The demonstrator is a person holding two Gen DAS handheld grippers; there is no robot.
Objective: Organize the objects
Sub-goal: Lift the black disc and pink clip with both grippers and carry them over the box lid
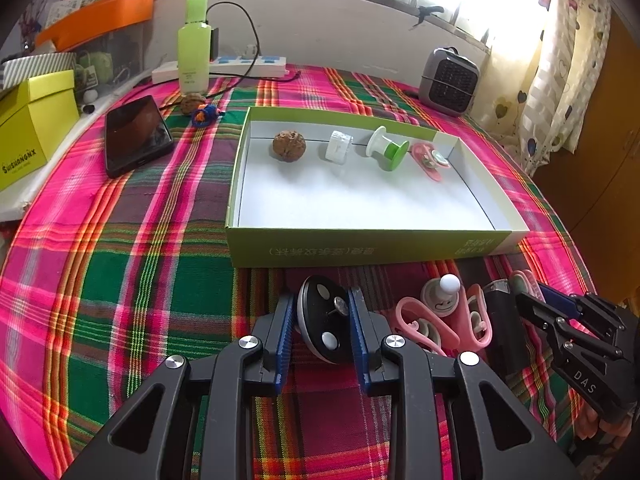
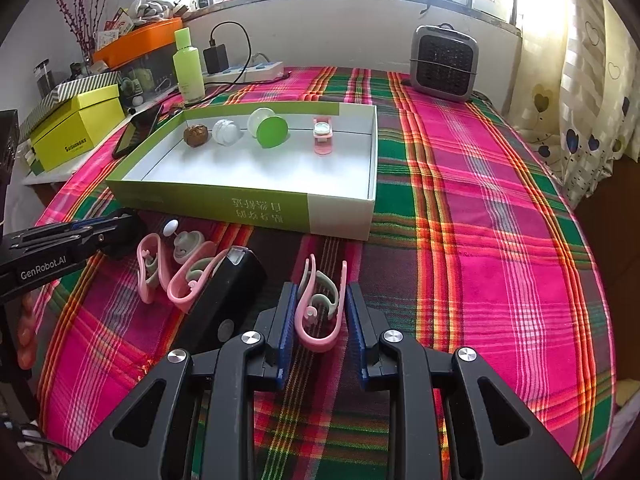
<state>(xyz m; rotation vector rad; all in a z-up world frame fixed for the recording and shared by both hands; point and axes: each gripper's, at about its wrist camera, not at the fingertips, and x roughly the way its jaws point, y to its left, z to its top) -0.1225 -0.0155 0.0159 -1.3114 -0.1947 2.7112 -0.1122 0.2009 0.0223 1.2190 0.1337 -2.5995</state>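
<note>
In the left wrist view my left gripper (image 1: 322, 320) is shut on a black round disc (image 1: 326, 330) with white dots, just in front of the green box (image 1: 360, 249). Inside the box lie a walnut (image 1: 289, 145), a small white piece (image 1: 339, 147), a green and white spool (image 1: 387, 149) and a pink clip (image 1: 430, 160). In the right wrist view my right gripper (image 2: 321, 308) is shut on a pink clip (image 2: 318, 320) lying on the plaid cloth. Two more pink clips (image 2: 172, 276), a white knobbed figure (image 2: 186, 242) and a black device (image 2: 224, 300) lie between the grippers.
A phone (image 1: 136, 136), a second walnut with a blue toy (image 1: 200, 110), a green bottle (image 1: 194, 48) and a power strip (image 1: 224, 66) sit at the back left. A yellow box (image 1: 36, 120) stands at the left edge, a small grey heater (image 1: 450, 80) at the back right.
</note>
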